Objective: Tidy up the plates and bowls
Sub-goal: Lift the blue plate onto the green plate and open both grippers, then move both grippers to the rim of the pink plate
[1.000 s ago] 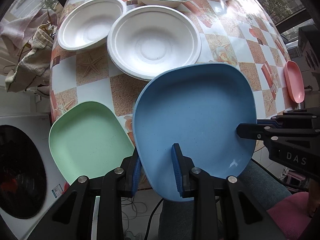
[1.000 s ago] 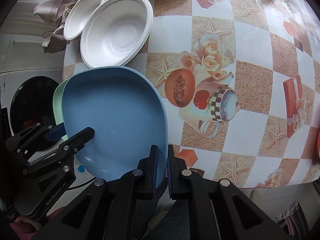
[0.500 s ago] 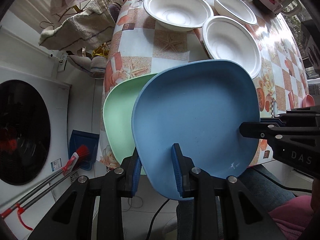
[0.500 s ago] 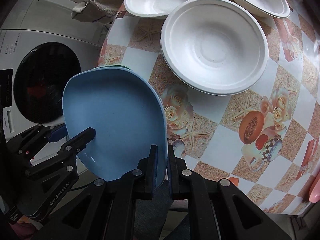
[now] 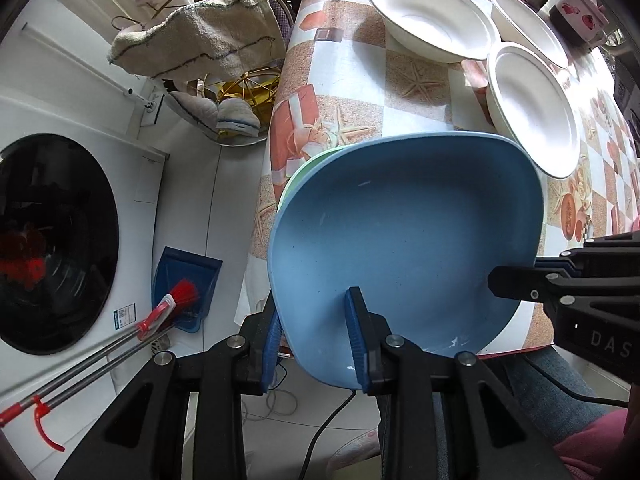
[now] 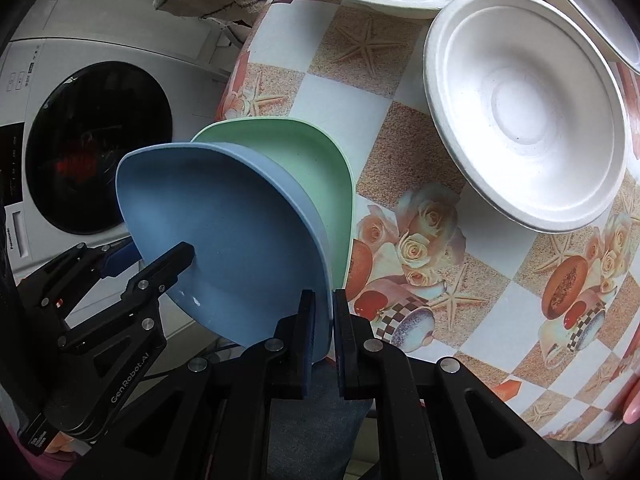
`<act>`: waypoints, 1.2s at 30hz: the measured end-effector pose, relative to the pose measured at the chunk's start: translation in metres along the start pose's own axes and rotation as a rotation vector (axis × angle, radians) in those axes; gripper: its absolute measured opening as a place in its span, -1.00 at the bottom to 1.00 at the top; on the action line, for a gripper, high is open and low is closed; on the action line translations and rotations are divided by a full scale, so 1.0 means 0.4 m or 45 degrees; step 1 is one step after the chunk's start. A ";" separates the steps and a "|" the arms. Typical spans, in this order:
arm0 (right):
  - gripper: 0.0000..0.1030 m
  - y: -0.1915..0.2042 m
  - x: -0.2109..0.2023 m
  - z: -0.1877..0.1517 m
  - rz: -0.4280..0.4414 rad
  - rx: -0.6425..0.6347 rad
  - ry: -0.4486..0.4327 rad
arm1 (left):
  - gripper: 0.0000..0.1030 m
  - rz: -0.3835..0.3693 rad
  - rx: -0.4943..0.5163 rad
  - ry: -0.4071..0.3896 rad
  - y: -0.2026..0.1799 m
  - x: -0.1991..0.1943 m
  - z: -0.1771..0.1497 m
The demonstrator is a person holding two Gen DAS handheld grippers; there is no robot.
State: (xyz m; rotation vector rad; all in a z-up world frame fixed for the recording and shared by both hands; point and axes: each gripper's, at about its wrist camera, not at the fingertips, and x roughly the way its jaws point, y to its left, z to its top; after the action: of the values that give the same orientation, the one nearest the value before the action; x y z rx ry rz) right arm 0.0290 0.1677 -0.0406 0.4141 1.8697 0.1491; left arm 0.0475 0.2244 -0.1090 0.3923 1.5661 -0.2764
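A blue plate (image 5: 408, 236) is held in the air by both grippers, just over a green plate (image 6: 304, 168) that lies at the table's near left corner; only a green sliver (image 5: 308, 168) shows in the left wrist view. My left gripper (image 5: 316, 340) is shut on the blue plate's near rim. My right gripper (image 6: 323, 332) is shut on its right rim and also shows in the left wrist view (image 5: 520, 278). The blue plate also shows in the right wrist view (image 6: 224, 240). Three white bowls (image 5: 532, 108) (image 5: 428, 20) (image 5: 528, 26) stand on the table behind.
The table (image 5: 344, 92) has a patterned cloth. A washing machine (image 5: 56, 240), a broom and dustpan (image 5: 180, 292) and a rack with towels (image 5: 200, 44) stand left of the table. A pink plate edge (image 6: 634, 404) shows at the far right.
Both grippers have carried the blue plate to the left, until it hangs almost fully over the green plate at the table's corner. The grips have not changed.
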 end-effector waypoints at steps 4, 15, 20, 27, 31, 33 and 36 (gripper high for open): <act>-0.74 -0.034 0.031 0.045 0.006 -0.020 0.006 | 0.28 0.008 0.002 -0.027 -0.003 -0.001 0.006; 0.81 -0.261 0.054 0.043 -0.053 0.060 -0.019 | 0.45 -0.081 0.130 -0.043 -0.087 -0.026 0.013; 0.81 -0.455 0.030 0.047 -0.033 0.265 -0.092 | 0.47 -0.105 0.332 -0.055 -0.206 -0.054 0.031; 0.81 -0.711 -0.011 -0.017 0.017 0.531 -0.222 | 0.52 -0.165 0.578 -0.087 -0.416 -0.111 0.070; 0.81 -0.850 -0.025 -0.153 0.028 0.653 -0.307 | 0.52 -0.206 0.698 -0.065 -0.571 -0.118 0.084; 0.81 -0.922 -0.034 -0.206 0.008 0.725 -0.353 | 0.52 -0.233 0.762 -0.061 -0.658 -0.126 0.084; 0.88 -1.001 -0.098 -0.346 -0.021 0.881 -0.416 | 0.52 -0.263 0.846 -0.071 -0.790 -0.135 0.081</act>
State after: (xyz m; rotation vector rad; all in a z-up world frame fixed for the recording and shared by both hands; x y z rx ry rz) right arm -0.1733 -0.2043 -0.0811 0.8369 1.5566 -0.5637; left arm -0.0531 -0.0801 -0.0775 0.7276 1.4315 -0.9699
